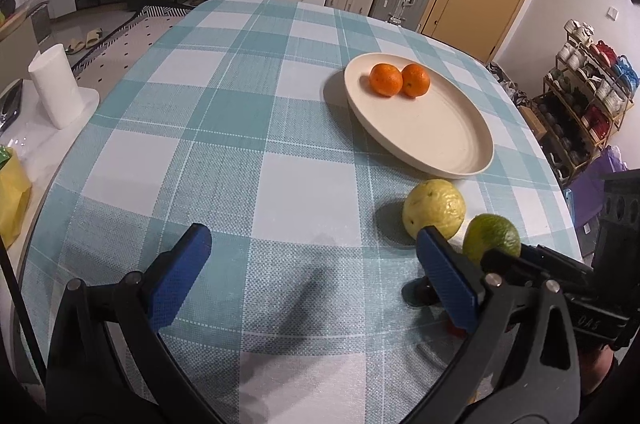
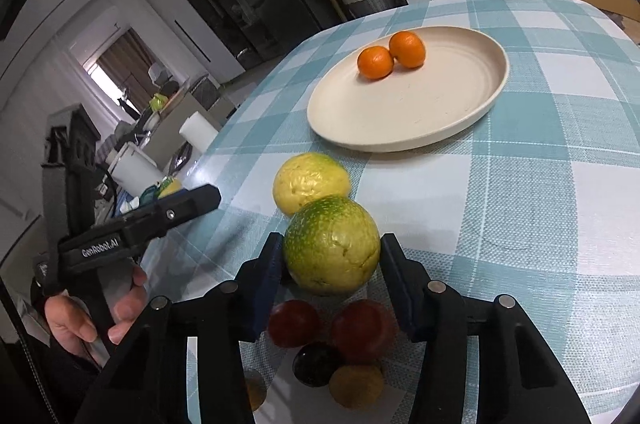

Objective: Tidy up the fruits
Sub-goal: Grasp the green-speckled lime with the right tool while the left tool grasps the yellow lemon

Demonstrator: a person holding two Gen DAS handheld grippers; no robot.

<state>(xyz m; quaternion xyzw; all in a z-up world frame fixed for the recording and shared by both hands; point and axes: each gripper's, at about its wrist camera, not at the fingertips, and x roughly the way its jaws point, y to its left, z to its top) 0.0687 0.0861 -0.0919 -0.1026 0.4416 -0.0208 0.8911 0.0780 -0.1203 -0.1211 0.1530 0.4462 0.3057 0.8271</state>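
Observation:
A cream plate (image 1: 424, 140) (image 2: 400, 112) holds two oranges (image 1: 385, 79) (image 2: 375, 62) at its far side. On the checked cloth, on the near side of the plate, lies a yellow fruit (image 1: 434, 208) (image 2: 310, 180). Just nearer than it is a green fruit (image 1: 494, 236) (image 2: 332, 248), and my right gripper (image 2: 330, 252) is shut on it, with a blue pad against each side. My left gripper (image 1: 316, 240) stands open over bare cloth to the left of both fruits, holding nothing.
Under the right gripper lie two red fruits (image 2: 294, 322), a dark one (image 2: 316, 364) and a small yellow one (image 2: 356, 386). A paper roll (image 1: 54, 84) and a yellow bag (image 1: 12, 200) sit beyond the table's left edge. A hand (image 2: 80, 320) holds the left tool.

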